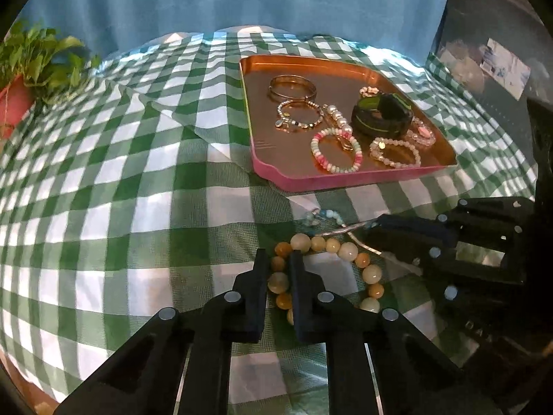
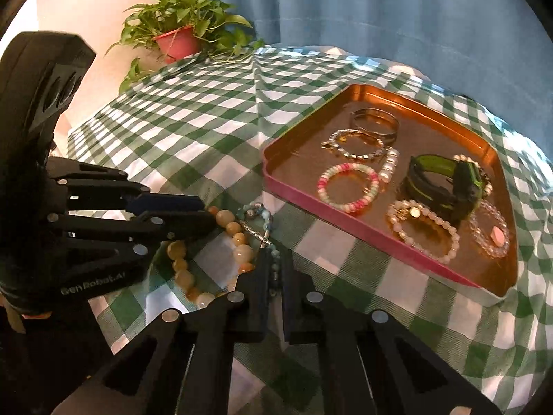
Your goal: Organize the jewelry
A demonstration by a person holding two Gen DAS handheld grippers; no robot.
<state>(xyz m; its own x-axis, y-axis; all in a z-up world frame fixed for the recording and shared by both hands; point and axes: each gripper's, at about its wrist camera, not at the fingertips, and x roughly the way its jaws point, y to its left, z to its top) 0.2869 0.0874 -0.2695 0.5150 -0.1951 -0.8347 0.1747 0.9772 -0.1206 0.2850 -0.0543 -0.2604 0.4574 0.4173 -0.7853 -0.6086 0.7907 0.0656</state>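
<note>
Right now both grippers are down on the green-check tablecloth [image 1: 103, 180], just in front of the pink-rimmed tray [image 1: 304, 181].

Left gripper [image 1: 279, 259]: jaws nearly closed, narrow gap only, pinching the left side of the yellow bead bracelet [image 1: 349, 250]. One bead sits betw. the fingertips. The bracelet lies flat as a loop on the cloth, its long axis running roughly along the fingers, away from the left wrist cam toward the tray.

Right gripper [image 2: 273, 259]: jaws almost shut too, closed on the blue bead bracelet [image 2: 266, 221]. It's a thin strand w/ a silver tube piece, stretched out long, running from the fingertips up-left in the right wrist view, far end curled near the yellow beads [image 2: 224, 218]. In the left view the same strand [image 1: 325, 216] lies crosswise, between the yellow loop and the tray edge, touching or overlapping the yellow beads; can't tell which lies on top.

Tray interior is copper-coloured, holds: gold bangles [image 1: 293, 86] at the back, a charm bracelet [image 1: 297, 117], a pink-and-white bead bracelet [image 1: 337, 152], a pearl strand [image 1: 337, 116], a black-and-green watch [image 1: 382, 114], and clear bead bracelets [image 1: 395, 152] near the front right corner.

Potted plant [image 2: 178, 31] stands at the table's far left corner, blue curtain [image 2: 380, 17] behind.
</note>
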